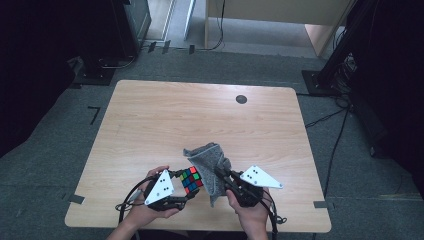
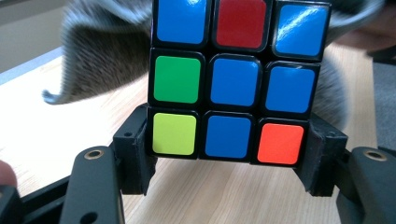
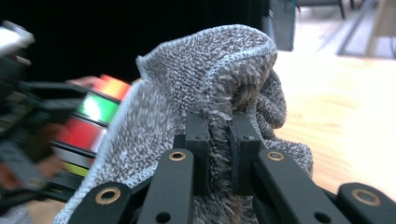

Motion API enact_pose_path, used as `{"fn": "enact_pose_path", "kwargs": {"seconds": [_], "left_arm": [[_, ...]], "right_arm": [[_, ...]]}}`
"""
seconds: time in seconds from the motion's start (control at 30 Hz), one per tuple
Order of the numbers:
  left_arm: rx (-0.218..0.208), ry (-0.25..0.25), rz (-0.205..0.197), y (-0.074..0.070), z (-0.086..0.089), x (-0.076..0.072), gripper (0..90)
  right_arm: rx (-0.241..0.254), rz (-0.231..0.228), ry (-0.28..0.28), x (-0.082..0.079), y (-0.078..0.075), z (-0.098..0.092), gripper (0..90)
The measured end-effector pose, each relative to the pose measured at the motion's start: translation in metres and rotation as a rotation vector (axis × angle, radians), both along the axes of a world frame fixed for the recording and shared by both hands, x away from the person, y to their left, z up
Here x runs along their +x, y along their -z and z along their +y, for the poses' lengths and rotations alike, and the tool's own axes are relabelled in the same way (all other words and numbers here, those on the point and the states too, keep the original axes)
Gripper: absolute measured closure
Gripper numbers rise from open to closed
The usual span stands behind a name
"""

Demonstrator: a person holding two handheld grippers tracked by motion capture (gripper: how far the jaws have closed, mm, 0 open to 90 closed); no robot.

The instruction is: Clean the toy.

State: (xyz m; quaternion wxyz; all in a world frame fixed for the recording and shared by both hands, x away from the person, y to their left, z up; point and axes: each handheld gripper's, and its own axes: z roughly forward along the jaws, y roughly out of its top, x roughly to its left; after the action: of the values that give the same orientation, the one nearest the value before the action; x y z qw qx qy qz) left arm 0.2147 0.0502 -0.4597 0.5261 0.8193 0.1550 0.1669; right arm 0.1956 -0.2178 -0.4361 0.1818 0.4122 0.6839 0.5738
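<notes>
The left gripper (image 2: 228, 161) fingers (image 2: 135, 154) clamp a puzzle cube (image 2: 233, 79) before grey cloth (image 2: 102, 60).

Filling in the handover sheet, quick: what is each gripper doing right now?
Left gripper: closed on the cube, jaws clamping its lower sides.
Right gripper: closed on the cloth, a fold pinched between the jaws.

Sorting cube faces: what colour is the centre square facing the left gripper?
Blue, on the cube; clearest in the left gripper view.

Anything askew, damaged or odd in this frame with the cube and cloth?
Nothing stands out. The left gripper clamps the scrambled colour-tiled puzzle cube squarely by its lower edges; the right gripper pinches the grey terry cloth, bunched against the cube above the light wooden table.
</notes>
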Motion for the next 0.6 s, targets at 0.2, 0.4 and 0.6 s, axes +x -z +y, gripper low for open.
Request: {"fn": "enact_pose_path", "kwargs": {"seconds": [0.2, 0.4, 0.6], "left_arm": [[0.002, -0.008, -0.014, -0.002, 0.003, 0.001, 33.5], [0.054, -0.042, -0.013, 0.002, 0.002, 0.004, 33.4], [0.094, -0.055, -0.009, 0.005, -0.005, 0.004, 33.4]], "right_arm": [[-0.023, 0.069, 0.072, 0.010, 0.015, -0.012, 81.9], [0.032, 0.029, 0.076, 0.004, -0.001, -0.019, 81.9], [0.114, -0.052, -0.046, -0.016, -0.031, -0.001, 81.8]]}}
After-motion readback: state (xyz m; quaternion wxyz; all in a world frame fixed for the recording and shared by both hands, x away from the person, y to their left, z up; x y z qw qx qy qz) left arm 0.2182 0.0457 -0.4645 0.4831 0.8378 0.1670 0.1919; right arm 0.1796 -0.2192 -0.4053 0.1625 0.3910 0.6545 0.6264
